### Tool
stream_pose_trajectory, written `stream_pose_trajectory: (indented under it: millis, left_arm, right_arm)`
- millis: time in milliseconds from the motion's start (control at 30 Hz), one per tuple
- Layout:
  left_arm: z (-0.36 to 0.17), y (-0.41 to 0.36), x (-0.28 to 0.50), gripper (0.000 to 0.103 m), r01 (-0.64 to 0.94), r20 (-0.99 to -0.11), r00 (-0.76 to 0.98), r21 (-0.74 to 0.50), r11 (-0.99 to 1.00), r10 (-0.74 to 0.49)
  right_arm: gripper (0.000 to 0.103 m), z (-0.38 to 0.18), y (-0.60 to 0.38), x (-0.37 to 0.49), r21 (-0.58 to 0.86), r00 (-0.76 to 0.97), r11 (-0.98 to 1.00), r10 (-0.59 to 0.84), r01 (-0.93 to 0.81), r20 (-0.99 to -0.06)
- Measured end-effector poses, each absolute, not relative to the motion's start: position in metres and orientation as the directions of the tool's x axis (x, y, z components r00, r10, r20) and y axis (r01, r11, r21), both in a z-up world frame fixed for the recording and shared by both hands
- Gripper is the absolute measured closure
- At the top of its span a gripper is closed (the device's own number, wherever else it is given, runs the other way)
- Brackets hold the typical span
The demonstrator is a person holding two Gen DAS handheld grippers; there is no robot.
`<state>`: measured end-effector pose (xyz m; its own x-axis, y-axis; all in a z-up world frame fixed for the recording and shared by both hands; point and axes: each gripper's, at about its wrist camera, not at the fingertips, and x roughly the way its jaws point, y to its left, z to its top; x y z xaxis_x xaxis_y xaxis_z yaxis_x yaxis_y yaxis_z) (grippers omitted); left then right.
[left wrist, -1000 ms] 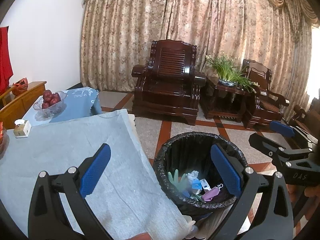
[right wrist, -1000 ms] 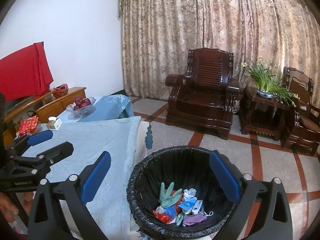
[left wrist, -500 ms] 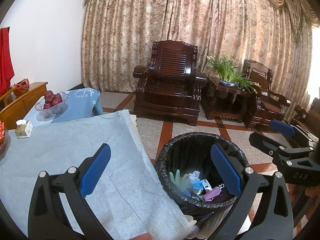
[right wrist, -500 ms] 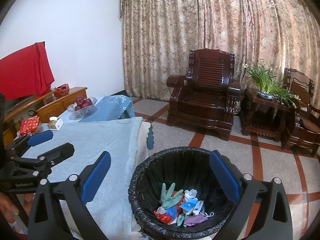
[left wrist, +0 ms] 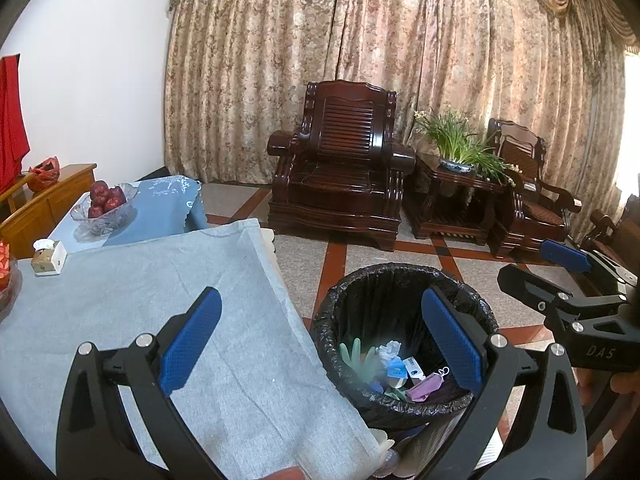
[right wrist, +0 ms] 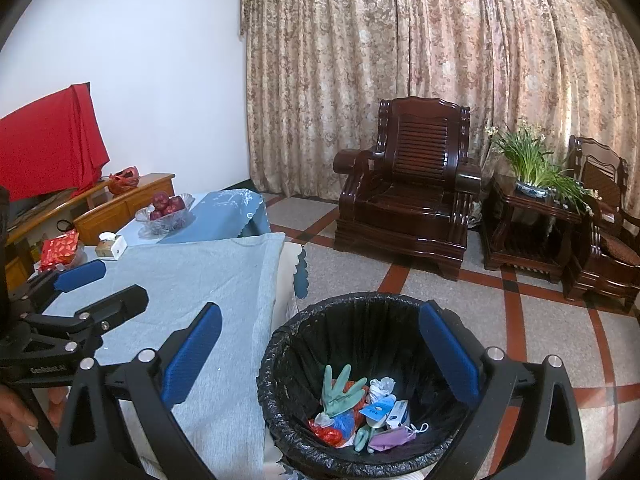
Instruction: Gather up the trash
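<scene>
Trash bin [right wrist: 280,364]: round, lined with a crinkled black bag folded over the rim, standing upright on the tiled floor [right wrist: 540,320] just right of the counter's [right wrist: 192,280] near corner, mouth facing up.

Contents, heaped at the bottom:
- green rubber glove [right wrist: 340,390], fingers splayed, long axis running near-to-far with fingertips toward the far wall of the bin, propped partly upright
- crumpled white paper [right wrist: 380,386] right of the glove
- blue-and-white packet [right wrist: 378,410] and a small white box [right wrist: 398,414], lying side by side
- purple face mask [right wrist: 390,436], long axis left-right, ear loop at its right end
- red wrapper [right wrist: 328,434] and a bit of blue plastic at the near left

Left tongs [left wrist: 316,338]: released, blue pads wide apart, nothing between them; they hover over the grey cloth edge of the counter and the bin's left rim.

Right tongs [right wrist: 318,350]: also released and empty, spread across the bin mouth (left pad over the cloth, right pad over the bin's right rim).

A hand [right wrist: 16,412] shows at the left edge of the right wrist view, under the left tongs.

Far end of the counter: glass bowl of red fruit [right wrist: 166,210], tissue box [right wrist: 112,246].
</scene>
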<state>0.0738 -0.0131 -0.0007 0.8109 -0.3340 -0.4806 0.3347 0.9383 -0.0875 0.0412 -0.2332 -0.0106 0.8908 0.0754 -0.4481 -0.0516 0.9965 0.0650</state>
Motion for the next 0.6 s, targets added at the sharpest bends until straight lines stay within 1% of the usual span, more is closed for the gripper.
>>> stream_pose_trajectory:
  millis: [600]
  left_arm:
    - [-0.0021,-0.0086,0.0723,0.006,0.334,-0.483,0.810,-0.087,0.939,-0.333]
  right_arm:
    - [0.006,-0.0105,-0.2332,0.0414,0.066,0.890,0.997,0.075,-0.051,-0.449]
